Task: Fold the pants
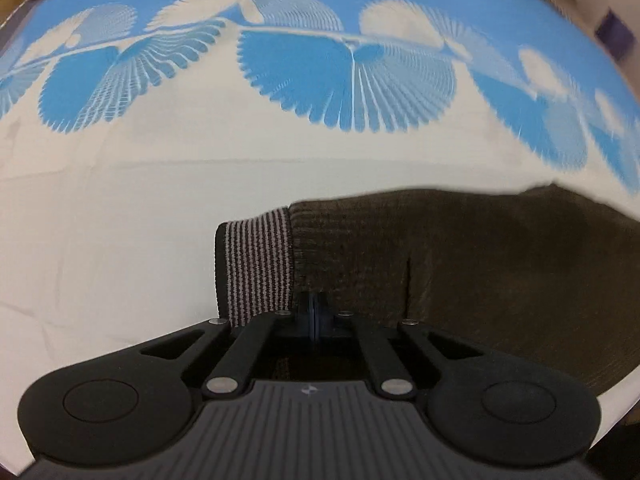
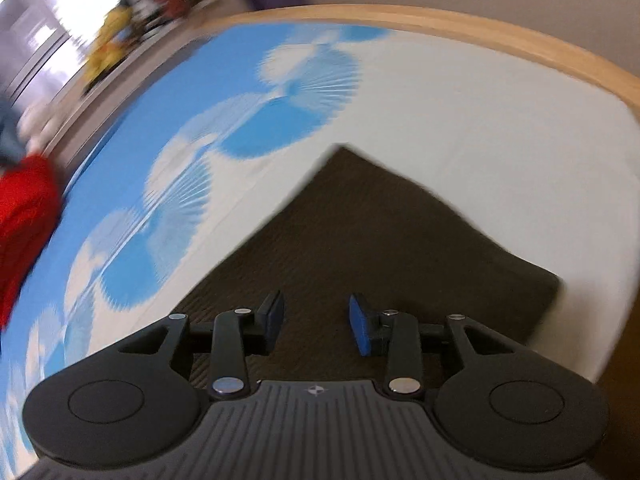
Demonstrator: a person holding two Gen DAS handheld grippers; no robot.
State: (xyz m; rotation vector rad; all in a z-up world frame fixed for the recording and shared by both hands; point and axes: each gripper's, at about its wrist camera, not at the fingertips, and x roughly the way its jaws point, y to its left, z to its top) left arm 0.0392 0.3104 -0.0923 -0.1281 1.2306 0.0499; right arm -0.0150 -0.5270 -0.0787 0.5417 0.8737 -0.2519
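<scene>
Mid-fold, by the look of it. The pants (image 1: 460,280) lie flat as a dark brown slab on the bed (image 1: 140,220), filling the 3 to 5 o'clock part of the left view. The left gripper (image 1: 315,316) has its blue pads pressed together with no gap, at the near edge of the fabric right beside the waistband (image 1: 256,264); it likely pinches the cloth there, though the pinch point is hidden behind the fingers. The right gripper (image 2: 316,320) is spread wide, holding nothing, hovering low over the pants (image 2: 360,240), which taper to a corner at 12 o'clock in that view.

Next move, my guess: the right gripper drops and clamps a pants edge near its pads, then both lift and carry that end over to halve the slab, keeping the edges lined up.

Materials: pants are ribbed, corduroy-like, soft and limp; waistband is elastic knit with fine dark and grey stripes. The sheet (image 1: 320,72) is smooth cotton, white with a blue fan-leaf print running 9 to 3 o'clock. A pale wood frame (image 2: 480,28) curves along the bed edge at 1 o'clock in the right view. A red cloth (image 2: 24,220) sits at 9 o'clock, blurred.
</scene>
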